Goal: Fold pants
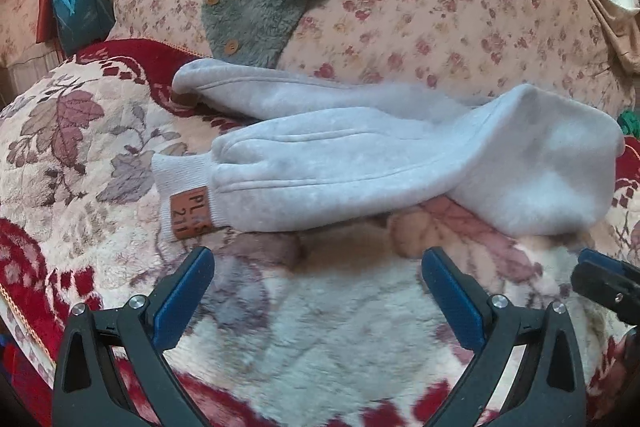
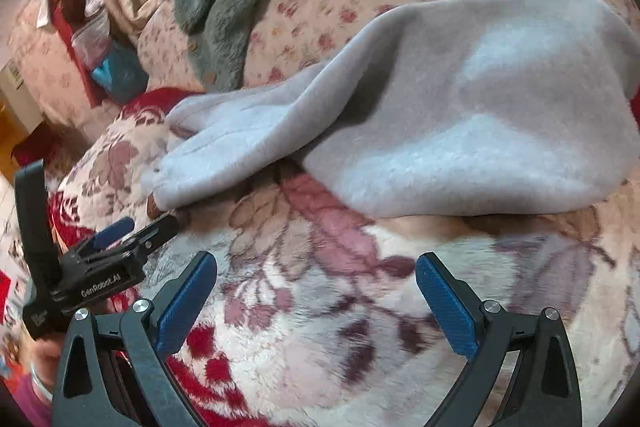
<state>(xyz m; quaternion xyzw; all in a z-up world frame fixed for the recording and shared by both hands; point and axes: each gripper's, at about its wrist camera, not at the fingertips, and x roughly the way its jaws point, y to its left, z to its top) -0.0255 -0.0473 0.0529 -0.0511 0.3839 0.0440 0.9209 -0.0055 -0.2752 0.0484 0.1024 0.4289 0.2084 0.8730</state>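
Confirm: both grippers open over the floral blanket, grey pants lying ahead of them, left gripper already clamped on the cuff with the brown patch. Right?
Not quite. The left gripper is open and holds nothing; the left wrist view shows the cuff with the brown patch lying free ahead of its fingers. The rest stands: the right gripper is open over the floral blanket, with the grey pants ahead.

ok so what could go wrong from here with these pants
1. The pants lie with two legs splayed apart, so a grab on the near cuff alone may leave the far leg behind.
2. The blanket under them is plush; the open left gripper could pinch it along with the cloth.
3. The right gripper, also open, faces a rumpled bulge, so creases may get folded in.
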